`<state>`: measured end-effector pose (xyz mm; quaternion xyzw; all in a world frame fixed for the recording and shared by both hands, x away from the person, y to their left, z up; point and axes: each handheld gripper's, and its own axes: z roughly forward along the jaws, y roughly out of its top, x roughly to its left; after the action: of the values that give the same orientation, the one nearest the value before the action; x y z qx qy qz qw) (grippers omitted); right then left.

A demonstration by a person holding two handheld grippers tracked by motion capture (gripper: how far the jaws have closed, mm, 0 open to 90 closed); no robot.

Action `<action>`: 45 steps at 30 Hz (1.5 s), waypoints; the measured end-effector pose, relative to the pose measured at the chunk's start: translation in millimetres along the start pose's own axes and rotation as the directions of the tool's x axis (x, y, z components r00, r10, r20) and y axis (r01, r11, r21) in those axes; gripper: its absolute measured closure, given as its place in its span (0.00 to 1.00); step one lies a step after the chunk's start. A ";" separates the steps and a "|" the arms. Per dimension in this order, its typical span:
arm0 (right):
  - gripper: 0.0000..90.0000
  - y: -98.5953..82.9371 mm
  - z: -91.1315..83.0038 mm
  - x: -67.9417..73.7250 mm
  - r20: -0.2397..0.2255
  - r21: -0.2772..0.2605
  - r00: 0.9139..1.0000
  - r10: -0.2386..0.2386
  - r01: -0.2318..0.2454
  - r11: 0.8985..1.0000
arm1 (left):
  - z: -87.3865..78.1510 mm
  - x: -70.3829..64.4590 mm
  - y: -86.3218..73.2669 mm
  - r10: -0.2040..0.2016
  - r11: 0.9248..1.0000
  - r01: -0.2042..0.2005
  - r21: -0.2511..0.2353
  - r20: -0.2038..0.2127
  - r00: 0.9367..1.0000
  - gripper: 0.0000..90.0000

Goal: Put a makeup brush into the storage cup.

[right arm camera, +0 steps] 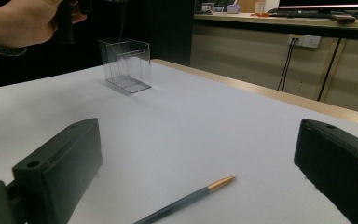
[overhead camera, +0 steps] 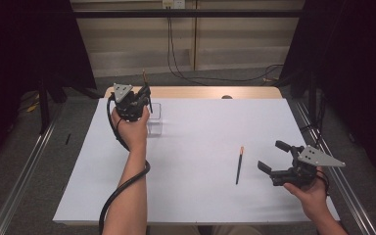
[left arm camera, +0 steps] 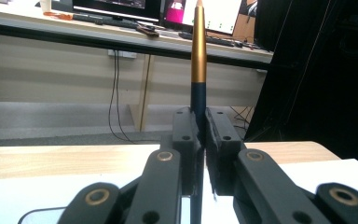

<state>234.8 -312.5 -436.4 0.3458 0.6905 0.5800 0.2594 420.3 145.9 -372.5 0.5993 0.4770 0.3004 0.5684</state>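
My left gripper (overhead camera: 139, 98) is raised at the far left of the white sheet and shut on a pen (left arm camera: 198, 51) with a gold upper part and a dark blue barrel. The pen stands upright between the jaws, its tip (overhead camera: 144, 74) pointing up. Just right of and below that hand stands a clear plastic box (overhead camera: 155, 120), open at the top (right arm camera: 126, 65). A second pen (overhead camera: 239, 165) lies flat on the sheet at the right. My right gripper (overhead camera: 271, 155) stands open just right of it, jaws wide, with that pen (right arm camera: 191, 196) lying between and ahead of them.
A white sheet (overhead camera: 200, 186) covers the wooden table (overhead camera: 200, 92). Dark curtains hang at both sides, and cables run along the floor behind. Metal rails (overhead camera: 24, 166) flank the table. A desk with monitors (left arm camera: 121, 14) stands beyond the far edge.
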 end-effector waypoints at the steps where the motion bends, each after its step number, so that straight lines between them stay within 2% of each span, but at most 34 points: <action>1: 0.00 -0.1 0.0 0.0 0.000 0.000 1.000 0.000 0.000 1.000 | 0.4 0.0 0.3 -0.001 1.000 0.001 -0.001 -0.002 1.000 0.93; 10: 0.00 -0.6 0.5 -0.7 0.002 0.003 1.000 -0.001 0.001 1.000 | 4.8 0.5 1.0 0.000 1.000 0.000 -0.006 -0.002 1.000 0.93; 27: 0.00 -1.0 1.2 -0.6 -0.001 0.005 1.000 0.000 0.000 1.000 | 12.1 2.9 -11.9 0.007 1.000 -0.007 0.002 0.006 1.000 0.93; 30: 0.00 -1.2 1.7 -0.4 -0.005 0.006 1.000 0.002 -0.002 1.000 | 12.5 3.2 -13.9 0.020 1.000 -0.020 0.010 0.006 1.000 0.93; 45: 0.00 -1.2 1.3 -0.5 -0.006 0.004 1.000 0.001 -0.001 1.000 | 14.6 -0.2 -18.8 0.058 0.998 -0.058 -0.007 0.026 0.998 0.93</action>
<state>235.8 -312.1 -437.9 0.3450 0.6923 0.5796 0.2565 429.1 138.1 -393.2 0.6149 0.4512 0.3105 0.5674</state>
